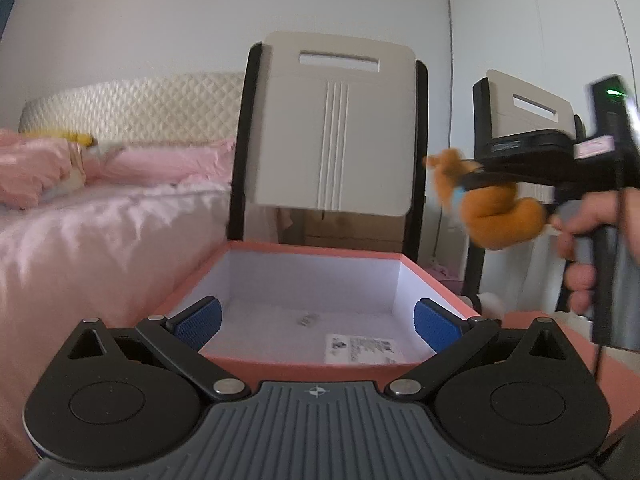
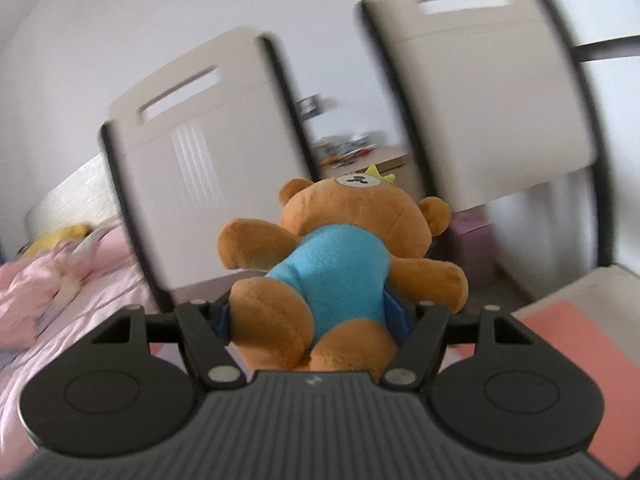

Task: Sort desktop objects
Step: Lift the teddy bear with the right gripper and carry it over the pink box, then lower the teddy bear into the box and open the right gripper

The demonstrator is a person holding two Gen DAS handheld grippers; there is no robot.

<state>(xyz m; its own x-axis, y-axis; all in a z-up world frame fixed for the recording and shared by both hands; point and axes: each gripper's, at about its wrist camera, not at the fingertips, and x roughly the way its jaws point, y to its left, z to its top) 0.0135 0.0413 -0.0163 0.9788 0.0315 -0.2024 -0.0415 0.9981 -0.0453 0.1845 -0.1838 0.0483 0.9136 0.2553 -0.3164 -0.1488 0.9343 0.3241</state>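
A pink box (image 1: 316, 368) with a white inside stands open in front of my left gripper (image 1: 316, 322). That gripper is open and empty, its blue pads (image 1: 200, 322) spread at the box's near rim. A paper label (image 1: 362, 349) lies on the box floor. My right gripper (image 2: 316, 314) is shut on a brown plush bear (image 2: 340, 264) in a blue shirt. In the left wrist view the bear (image 1: 496, 208) hangs in the air above and to the right of the box, held by the right gripper (image 1: 472, 180).
Two beige chairs with black frames (image 1: 332, 128) (image 1: 528, 108) stand behind the box. A bed with pink bedding (image 1: 100, 216) lies to the left. The pink box lid (image 2: 568, 336) lies at the right. A purple box (image 2: 472, 248) sits on the floor beyond.
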